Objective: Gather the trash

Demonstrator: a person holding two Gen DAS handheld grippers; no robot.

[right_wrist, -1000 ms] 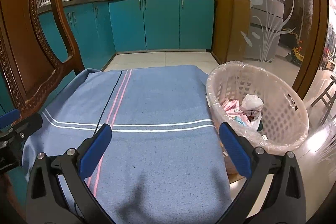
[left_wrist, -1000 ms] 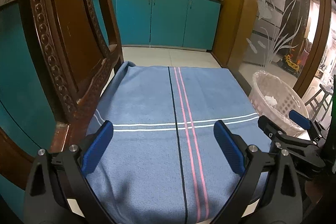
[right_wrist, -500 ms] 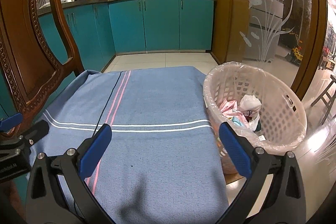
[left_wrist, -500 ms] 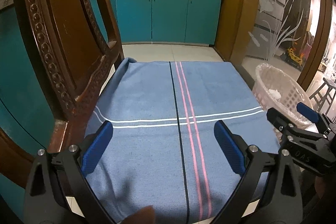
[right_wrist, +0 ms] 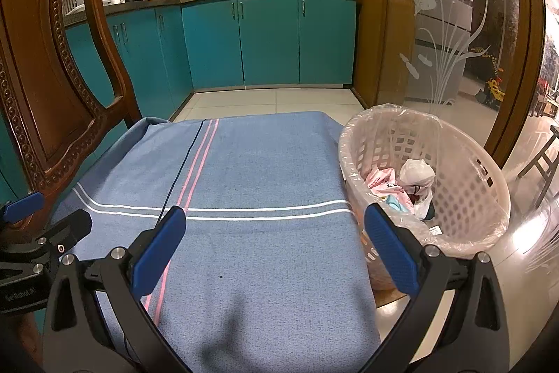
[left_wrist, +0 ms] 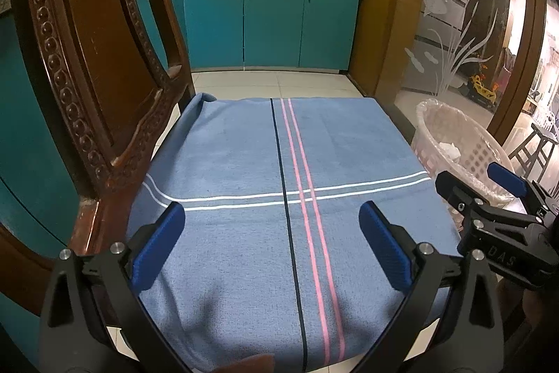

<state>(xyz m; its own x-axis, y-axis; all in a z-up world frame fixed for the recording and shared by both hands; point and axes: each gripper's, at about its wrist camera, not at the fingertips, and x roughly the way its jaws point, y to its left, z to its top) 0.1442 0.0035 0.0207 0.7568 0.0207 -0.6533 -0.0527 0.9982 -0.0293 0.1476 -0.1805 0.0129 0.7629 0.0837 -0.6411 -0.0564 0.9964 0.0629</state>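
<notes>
Both claws are wide apart and carrying nothing. The left gripper (left_wrist: 271, 245) hangs over the striped blue cloth (left_wrist: 244, 184), its blue pads (left_wrist: 159, 250) spread to either side of the pink stripes. Over a second the camera has drawn back and lifted a touch: more cloth shows now, and the floor tiles beyond its far edge have come into view. The right gripper (right_wrist: 274, 249) has barely shifted, hovering over the cloth's right-hand edge just beside the basket (right_wrist: 464, 170).

What that means: the cloth is bare, with no scrap on it in either view, and the pull-back reads like the end of a sweep, not the start of a reach. My call is that the collecting is done or close to it.

The count: two grippers, one cloth, one wooden chair (right_wrist: 52, 86) on the left, and one lined basket at the right. The trash (right_wrist: 401, 187) sits inside that basket: a white crumpled bag, a pink wrapper, something pale blue beneath. Three pieces at least, perhaps more, since the heap overlaps and the right pad hides its lower edge.
</notes>
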